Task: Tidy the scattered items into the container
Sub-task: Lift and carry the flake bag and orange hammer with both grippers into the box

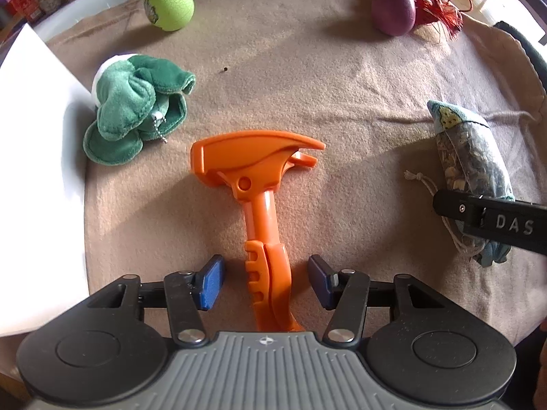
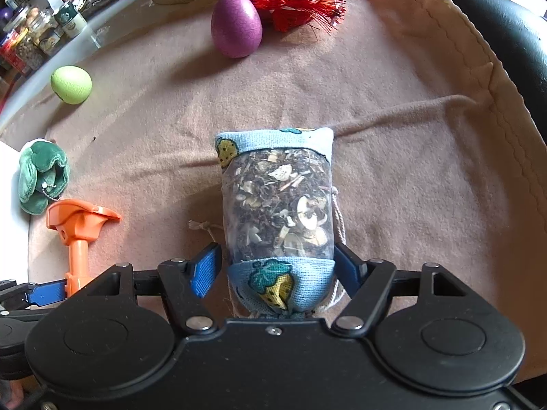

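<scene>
So far nothing appears tidied: no container is clearly in view, and 6 items lie scattered on the tan cloth (image 1: 342,102). The left gripper (image 1: 266,273) hangs over the orange toy hammer (image 1: 259,184), fingers apart with a gap on each side of the handle, so no grip yet. The right gripper (image 2: 277,270) straddles the herb sachet (image 2: 278,205); its fingers stand apart at the pouch's sides, though whether the right pad touches it I cannot tell. From the hammer in the left wrist view, the green plush (image 1: 133,109) lies at 10 o'clock, the green egg (image 1: 169,5) at 11, the purple egg (image 1: 393,8) at 1 beside a red tassel (image 1: 437,10). All 6 seem left to move.
</scene>
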Demonstrator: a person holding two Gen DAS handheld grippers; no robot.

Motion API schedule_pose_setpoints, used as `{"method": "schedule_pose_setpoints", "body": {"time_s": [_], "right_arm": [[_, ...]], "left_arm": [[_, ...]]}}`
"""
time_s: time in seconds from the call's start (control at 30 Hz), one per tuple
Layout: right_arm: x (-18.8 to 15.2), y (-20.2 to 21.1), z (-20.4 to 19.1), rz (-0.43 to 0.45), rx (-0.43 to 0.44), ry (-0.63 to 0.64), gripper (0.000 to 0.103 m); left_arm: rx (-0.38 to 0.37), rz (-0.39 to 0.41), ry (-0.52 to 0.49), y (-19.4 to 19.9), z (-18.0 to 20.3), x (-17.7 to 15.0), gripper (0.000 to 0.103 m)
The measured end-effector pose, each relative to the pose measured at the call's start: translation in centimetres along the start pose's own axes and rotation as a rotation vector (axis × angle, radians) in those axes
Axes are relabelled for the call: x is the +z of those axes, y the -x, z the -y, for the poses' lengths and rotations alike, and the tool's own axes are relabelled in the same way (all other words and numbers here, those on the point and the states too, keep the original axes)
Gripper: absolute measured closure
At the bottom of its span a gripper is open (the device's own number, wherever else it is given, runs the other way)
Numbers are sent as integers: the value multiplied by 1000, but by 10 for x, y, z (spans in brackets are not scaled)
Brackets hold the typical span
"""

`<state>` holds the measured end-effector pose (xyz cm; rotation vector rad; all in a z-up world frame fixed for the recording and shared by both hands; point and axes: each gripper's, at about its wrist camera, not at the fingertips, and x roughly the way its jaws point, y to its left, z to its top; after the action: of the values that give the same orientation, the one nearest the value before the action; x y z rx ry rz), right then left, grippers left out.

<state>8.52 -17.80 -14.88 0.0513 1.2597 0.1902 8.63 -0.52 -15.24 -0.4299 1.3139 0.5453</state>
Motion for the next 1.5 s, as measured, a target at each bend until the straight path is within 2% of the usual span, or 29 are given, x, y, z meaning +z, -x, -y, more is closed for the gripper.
{"method": "schedule_pose_setpoints", "body": {"time_s": [0.23,0.43,0.5,0.57,0.63,0.67,0.7,0.73,0.77,0.93,1.2,1.5], "right_arm": [[-5,0,-7,21,-47,55,40],[-2,-2,-11,9,-53,74,36],[-2,-3,-11,0,-36,66,29],[-1,-4,-11,-4,-29,75,29],[-2,-4,-12,-5,-39,88,34],[-2,-2,-11,3,-57,90,47],[-2,0,-10,14,-59,86,53],[-3,3,-6,19,-39,66,54],[-2,5,-2,21,-15,36,55],[-3,19,8,44,11,-5,56],[1,58,9,110,62,-9,56],[3,78,6,128,90,12,56]], "left_arm": [[3,-6,8,0,1,1,49],[5,-19,12,0,0,2,49],[5,-27,17,-1,0,2,49],[3,-31,20,-1,-1,3,49],[3,-31,22,-1,-1,3,49],[1,-31,21,0,-1,3,52],[-6,-29,17,1,-1,2,64],[-8,-26,10,3,-1,2,73],[-6,-27,3,4,0,2,77],[4,-37,-30,6,4,-1,77],[19,-6,-57,22,9,-1,77],[34,18,-114,45,20,-5,77]]}}
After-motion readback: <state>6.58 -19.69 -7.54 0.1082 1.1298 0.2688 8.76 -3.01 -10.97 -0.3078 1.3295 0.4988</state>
